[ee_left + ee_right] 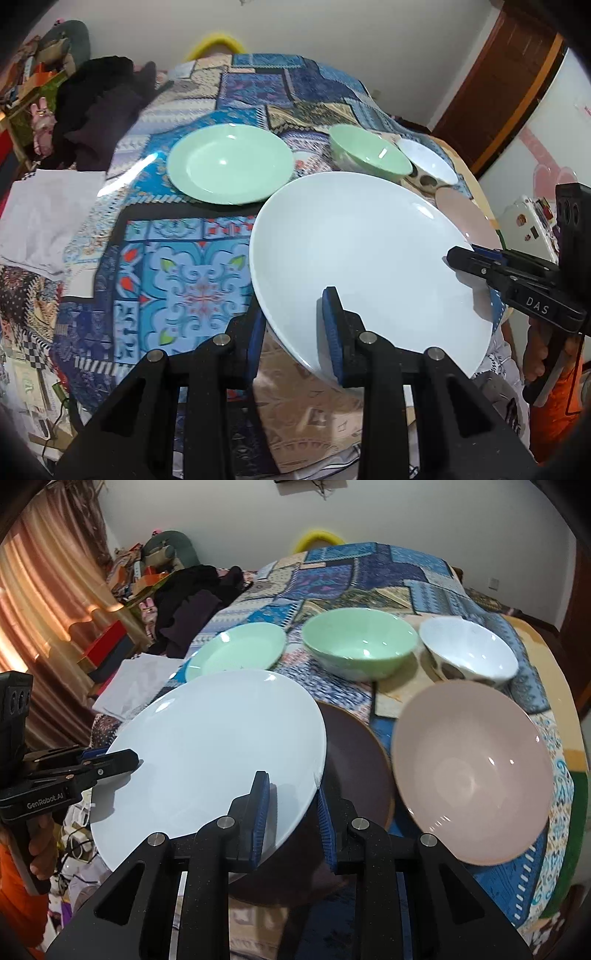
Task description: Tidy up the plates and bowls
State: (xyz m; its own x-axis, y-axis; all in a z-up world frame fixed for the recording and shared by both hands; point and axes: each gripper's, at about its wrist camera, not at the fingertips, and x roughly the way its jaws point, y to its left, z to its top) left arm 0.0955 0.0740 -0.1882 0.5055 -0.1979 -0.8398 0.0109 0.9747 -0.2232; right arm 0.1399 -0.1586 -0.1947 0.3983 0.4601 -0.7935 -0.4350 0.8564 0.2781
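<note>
A large white plate (pixel 369 258) (pixel 207 753) is held tilted above the table's near edge by both grippers. My left gripper (pixel 293 332) is shut on its near-left rim, one finger above and one below. My right gripper (pixel 291 816) is shut on its right rim; it also shows in the left wrist view (pixel 476 266). A dark brown plate (pixel 354 771) lies under the white plate's right side. A pink bowl (pixel 472 771), a green bowl (pixel 360 646), a white bowl (pixel 467 653) and a green plate (pixel 229 168) (pixel 236 650) sit on the patterned tablecloth.
Dark clothing (pixel 99 107) and white paper (pixel 44 218) lie at the table's left side. Cluttered boxes and a curtain (pixel 44 602) stand beyond the left. A wooden door (pixel 498 81) and a fridge (pixel 535 155) are at the right.
</note>
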